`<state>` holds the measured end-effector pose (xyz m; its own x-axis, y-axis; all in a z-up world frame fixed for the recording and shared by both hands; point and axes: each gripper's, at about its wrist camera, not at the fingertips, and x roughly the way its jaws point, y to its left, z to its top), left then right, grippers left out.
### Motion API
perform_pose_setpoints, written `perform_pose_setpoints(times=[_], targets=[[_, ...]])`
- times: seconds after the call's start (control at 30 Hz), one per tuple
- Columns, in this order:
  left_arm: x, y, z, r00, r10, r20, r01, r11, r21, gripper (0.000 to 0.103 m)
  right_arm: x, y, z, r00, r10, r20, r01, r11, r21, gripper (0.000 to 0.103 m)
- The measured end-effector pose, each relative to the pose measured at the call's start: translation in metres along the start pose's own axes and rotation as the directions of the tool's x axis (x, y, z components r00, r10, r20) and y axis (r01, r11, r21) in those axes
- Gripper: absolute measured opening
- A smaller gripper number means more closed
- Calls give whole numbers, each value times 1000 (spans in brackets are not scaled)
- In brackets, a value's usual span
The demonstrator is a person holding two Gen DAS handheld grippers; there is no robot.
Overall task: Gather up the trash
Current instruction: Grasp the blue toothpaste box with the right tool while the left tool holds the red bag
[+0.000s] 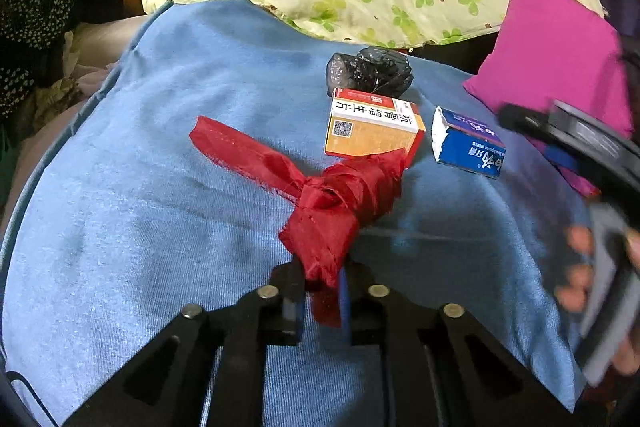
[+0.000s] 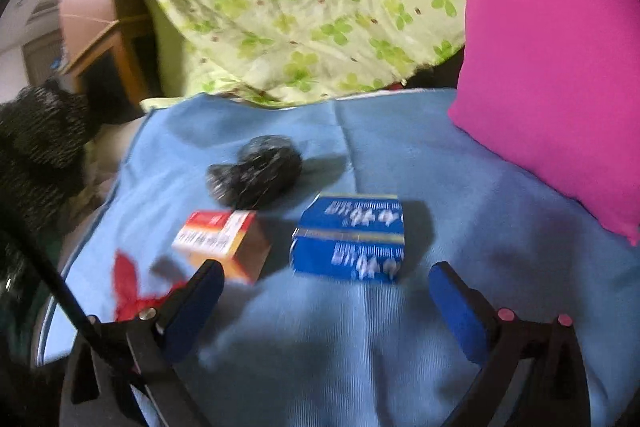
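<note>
Your left tool (image 1: 322,281) pinches the knotted red cloth strip (image 1: 320,195) at lower centre by its tail; it may slip. Your right tool (image 2: 326,285), wide, could nudge the blue cardboard box (image 2: 352,239) at centre.

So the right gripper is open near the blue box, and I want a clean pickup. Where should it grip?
Probably across the blue box at its two short ends, coming from the near side, angled down. It lies flat and broadside to the right gripper, whose open jaws already look wider than the box.
</note>
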<state>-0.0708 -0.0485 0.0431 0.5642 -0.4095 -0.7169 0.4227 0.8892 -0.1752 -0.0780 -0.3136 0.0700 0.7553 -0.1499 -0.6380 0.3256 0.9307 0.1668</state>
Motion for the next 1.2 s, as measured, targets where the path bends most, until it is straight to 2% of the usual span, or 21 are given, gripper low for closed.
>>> perform_pose_setpoints(times=[0.03, 0.07, 0.1, 0.13, 0.2, 0.27, 0.4, 0.5, 0.63, 0.67, 0.73, 0.8, 0.87, 0.9, 0.93, 0.97, 1.0, 1.1, 1.2], targets=[[-3, 0, 1, 1000, -11, 5, 11, 1000, -1, 37, 8, -1, 4, 1000, -8, -3, 8, 1000, 11, 103], [-7, 1, 2, 1000, -19, 21, 19, 1000, -4, 48, 17, -3, 7, 1000, -18, -5, 18, 1000, 23, 103], [-14, 2, 5, 998, -20, 54, 21, 1000, -11, 66, 20, -3, 7, 1000, -22, -6, 22, 999, 28, 103], [-20, 3, 6, 996, -18, 84, 19, 1000, -17, 74, 26, -4, 9, 1000, -26, -9, 26, 999, 36, 103], [-30, 5, 10, 990, -13, 142, 17, 999, -27, 75, 34, -1, 8, 999, -29, -15, 30, 999, 33, 103], [-27, 8, 14, 990, -21, 142, 26, 999, -31, 76, 45, 4, 7, 999, -43, -30, 44, 999, 7, 103], [-6, 8, 16, 997, -10, 75, 13, 999, -34, 76, 58, 6, 7, 994, -105, -43, 104, 994, -18, 103], [11, 4, 13, 1000, 0, 7, 0, 1000, -23, 76, 69, 6, 7, 986, -134, -98, 130, 990, -49, 103], [29, 2, 6, 998, 9, -67, -10, 1000, -15, 76, 68, 2, 7, 984, -127, -122, 121, 991, -55, 101], [32, 1, 4, 997, 6, -78, -7, 1000, -12, 73, 68, -1, 7, 984, -113, -136, 108, 993, -42, 96], [39, 0, 1, 993, -19, -115, 18, 1000, -12, 34, 66, -6, 2, 982, -102, -157, 98, 995, -32, 60], [40, 1, 0, 993, -31, -117, 28, 999, -28, 30, 62, -11, -2, 982, -99, -161, 96, 995, -23, 47], [38, 4, -1, 992, -35, -117, 31, 999, -39, 27, 59, -15, -6, 984, -79, -162, 78, 997, -9, 47], [38, 5, -1, 992, -40, -117, 34, 998, -47, 27, 55, -20, -7, 987, -50, -154, 53, 999, 10, 50], [38, 6, -2, 992, -44, -118, 37, 998, -56, 27, 53, -23, -8, 988, -38, -150, 42, 999, 23, 77], [38, 6, -2, 992, -44, -118, 37, 998, -58, 27, 50, -25, -8, 989, -25, -144, 31, 999, 38, 95], [38, 6, -2, 992, -43, -117, 37, 998, -58, 27, 44, -28, -8, 992, -9, -124, 16, 998, 57, 103], [39, 3, -1, 992, -41, -119, 34, 998, -55, 27, 33, -27, 0, 996, 37, -85, -29, 996, 87, 103], [38, 5, -1, 991, -50, -121, 43, 997, -61, 27, 29, -16, 15, 998, 41, -47, -40, 999, 28, 103]])
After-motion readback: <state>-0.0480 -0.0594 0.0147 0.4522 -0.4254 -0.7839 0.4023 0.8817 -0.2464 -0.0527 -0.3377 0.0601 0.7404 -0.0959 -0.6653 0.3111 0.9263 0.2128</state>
